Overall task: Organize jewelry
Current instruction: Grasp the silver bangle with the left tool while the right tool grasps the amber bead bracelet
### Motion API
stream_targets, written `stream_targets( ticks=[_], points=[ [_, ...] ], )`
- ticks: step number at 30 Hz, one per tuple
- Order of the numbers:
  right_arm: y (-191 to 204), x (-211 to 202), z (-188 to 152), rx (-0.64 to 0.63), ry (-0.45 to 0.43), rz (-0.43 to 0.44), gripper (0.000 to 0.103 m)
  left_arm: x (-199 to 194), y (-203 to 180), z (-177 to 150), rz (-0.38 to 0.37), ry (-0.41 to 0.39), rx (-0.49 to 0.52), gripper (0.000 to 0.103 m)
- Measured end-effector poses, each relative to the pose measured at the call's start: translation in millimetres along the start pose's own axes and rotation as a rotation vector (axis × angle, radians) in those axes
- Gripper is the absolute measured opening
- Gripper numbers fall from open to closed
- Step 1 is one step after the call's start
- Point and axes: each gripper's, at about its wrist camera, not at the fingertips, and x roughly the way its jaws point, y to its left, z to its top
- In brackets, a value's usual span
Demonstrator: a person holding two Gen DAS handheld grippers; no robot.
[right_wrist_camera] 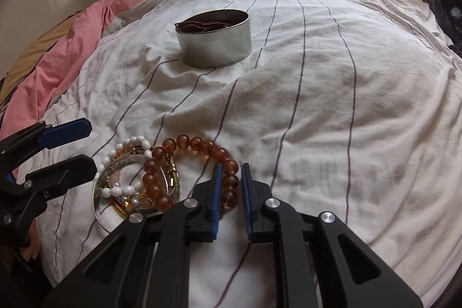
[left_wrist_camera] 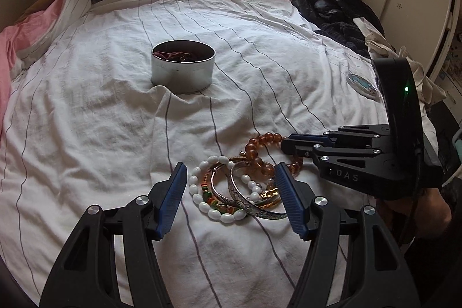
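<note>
A heap of bracelets lies on the striped white sheet (left_wrist_camera: 86,120). It holds an amber bead bracelet (left_wrist_camera: 261,145) (right_wrist_camera: 199,145), a white bead bracelet (left_wrist_camera: 199,198) (right_wrist_camera: 127,142) and silver bangles (left_wrist_camera: 254,210) (right_wrist_camera: 99,192). My left gripper (left_wrist_camera: 231,189) (right_wrist_camera: 89,146) is open, its blue pads straddling the white beads and bangles without touching them. My right gripper (right_wrist_camera: 231,168) (left_wrist_camera: 286,145) comes in from the right and is shut on the near side of the amber bead bracelet. A round metal tin (left_wrist_camera: 183,74) (right_wrist_camera: 215,48) stands farther back with dark cords inside.
A round lid (left_wrist_camera: 362,84) with a blue picture lies on the sheet at the right. Black clothes (left_wrist_camera: 332,7) are piled at the far right, a pink blanket (left_wrist_camera: 17,48) (right_wrist_camera: 57,57) bunches along the left. Curtains and a window sit behind the bed.
</note>
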Motion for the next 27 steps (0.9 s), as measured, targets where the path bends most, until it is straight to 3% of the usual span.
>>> stream_targets(
  ticks=[5, 8, 9, 10, 12, 15, 20, 27],
  points=[
    [-4, -4, -7, 0.012, -0.026, 0.017, 0.013, 13, -13, -4, 0.011, 0.038, 0.047, 0.061],
    [-8, -3, -6, 0.042, -0.039, 0.029, 0.013, 19, -9, -6, 0.019, 0.056, 0.020, 0.057],
    [-8, -1, -6, 0.043, -0.035, 0.030, 0.014, 21, -7, -6, 0.017, 0.063, 0.013, 0.044],
    [-7, 1, -5, 0.039, -0.030, 0.027, 0.014, 23, -6, -6, 0.033, 0.072, 0.015, 0.038],
    [-5, 3, -5, 0.029, -0.024, 0.019, 0.014, 24, -3, -7, 0.046, 0.084, 0.009, 0.017],
    [-6, 4, -6, 0.034, -0.024, 0.026, 0.014, 18, 11, -6, 0.020, 0.070, -0.051, 0.008],
    [-9, 3, -8, 0.051, -0.030, 0.049, 0.014, 6, 37, -3, -0.001, 0.001, -0.188, 0.007],
    [0, 4, -8, 0.003, -0.027, 0.031, 0.020, 9, 61, -5, 0.109, -0.001, -0.279, 0.007]
  ],
)
